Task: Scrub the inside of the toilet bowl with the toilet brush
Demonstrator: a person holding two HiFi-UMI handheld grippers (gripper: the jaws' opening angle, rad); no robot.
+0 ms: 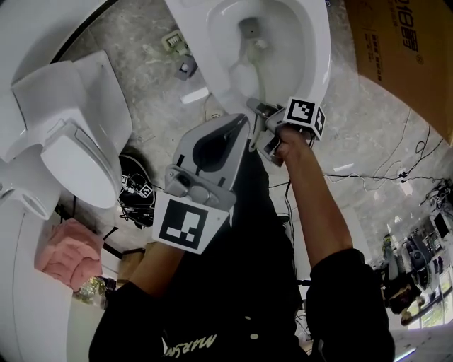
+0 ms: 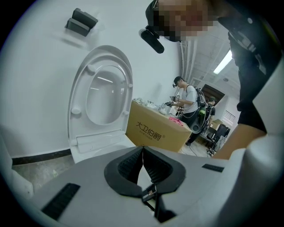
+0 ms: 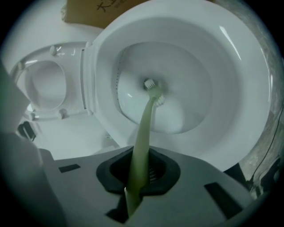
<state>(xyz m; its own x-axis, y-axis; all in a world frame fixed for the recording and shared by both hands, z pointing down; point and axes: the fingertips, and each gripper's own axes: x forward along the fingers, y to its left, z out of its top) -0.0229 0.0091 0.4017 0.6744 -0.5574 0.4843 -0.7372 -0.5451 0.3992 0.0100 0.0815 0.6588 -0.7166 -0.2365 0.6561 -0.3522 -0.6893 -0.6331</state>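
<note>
Pale-green toilet brush (image 3: 144, 128) clamped in right tongs (image 3: 141, 173), bristles in toilet bowl (image 3: 230, 88), left tongs (image 2: 143, 159) closed, empty.

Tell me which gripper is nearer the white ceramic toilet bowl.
Right. The right gripper sits at the toilet bowl rim, shut on the pale green toilet brush reaching inside; the left gripper, shut and empty, hangs outside the rim.

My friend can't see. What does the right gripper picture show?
The right gripper is shut on a pale green toilet brush, its head deep inside the white toilet bowl. The raised seat and lid shows at left, a cardboard box above it.
</note>
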